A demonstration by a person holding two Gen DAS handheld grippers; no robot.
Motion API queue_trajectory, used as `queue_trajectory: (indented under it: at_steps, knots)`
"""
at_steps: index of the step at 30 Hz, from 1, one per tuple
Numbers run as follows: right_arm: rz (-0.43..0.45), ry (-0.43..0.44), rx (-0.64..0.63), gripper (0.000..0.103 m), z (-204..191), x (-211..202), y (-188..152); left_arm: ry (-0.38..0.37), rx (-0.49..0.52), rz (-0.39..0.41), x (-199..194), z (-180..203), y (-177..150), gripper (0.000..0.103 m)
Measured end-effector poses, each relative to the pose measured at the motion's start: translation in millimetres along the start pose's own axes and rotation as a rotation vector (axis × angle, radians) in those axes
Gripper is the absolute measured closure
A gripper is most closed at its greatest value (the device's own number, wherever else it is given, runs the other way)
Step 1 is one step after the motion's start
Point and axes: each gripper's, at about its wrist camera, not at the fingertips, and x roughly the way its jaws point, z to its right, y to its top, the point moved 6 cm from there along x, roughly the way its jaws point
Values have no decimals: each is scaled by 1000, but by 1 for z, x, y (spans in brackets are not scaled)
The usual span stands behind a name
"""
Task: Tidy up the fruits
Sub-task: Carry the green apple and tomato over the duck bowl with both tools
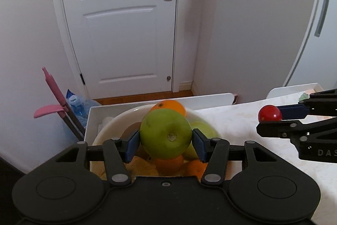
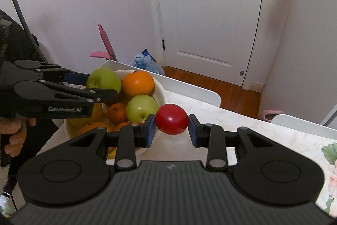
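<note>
My left gripper (image 1: pixel 166 146) is shut on a green apple (image 1: pixel 166 134), held above a cream bowl (image 1: pixel 109 125) of fruit. From the right wrist view that same apple (image 2: pixel 103 80) hangs over the bowl's (image 2: pixel 162 94) left side, gripped by the left gripper (image 2: pixel 101 85). My right gripper (image 2: pixel 171 130) is shut on a small red tomato (image 2: pixel 171 119), just right of the bowl and above the table. The left wrist view shows this tomato (image 1: pixel 270 113) in the right gripper (image 1: pixel 271 119) at the far right. In the bowl lie an orange (image 2: pixel 138 83), a second green apple (image 2: pixel 141 108) and several small oranges.
The table (image 2: pixel 263 136) has a pale floral cloth. White chair backs (image 2: pixel 168 81) stand along its far edge. Behind are a white door (image 1: pixel 124 24), a pink-handled mop (image 1: pixel 52 94) and a blue water bottle (image 1: pixel 78 104) on the floor. A person's hand (image 2: pixel 15 134) holds the left gripper.
</note>
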Motion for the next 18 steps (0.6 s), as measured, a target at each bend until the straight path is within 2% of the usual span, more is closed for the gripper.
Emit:
queue_trajectory:
  at_steps: [7,8,9,11,16,18]
  knots:
    - [-21,-5,-6,55,-4,8,0,-9,3,-46,13,-5,-5,44]
    - [-24,-5,-8,55,-4,9,0,-7,2,-37,12,-6,-4,39]
    - [-26,-5,-9,55,-4,9,0,-5,-2,-27,11,-7,-3,23]
    - [-30,-5,-14,55,-5,10,0,1,-28,7,4,-11,2,9]
    - [-35,4,-31,55,-8,11,1,11,-75,36,-11,-23,5,9]
    - [-36,10,-39,55,-11,11,2,24,-79,41,-18,-25,4,5]
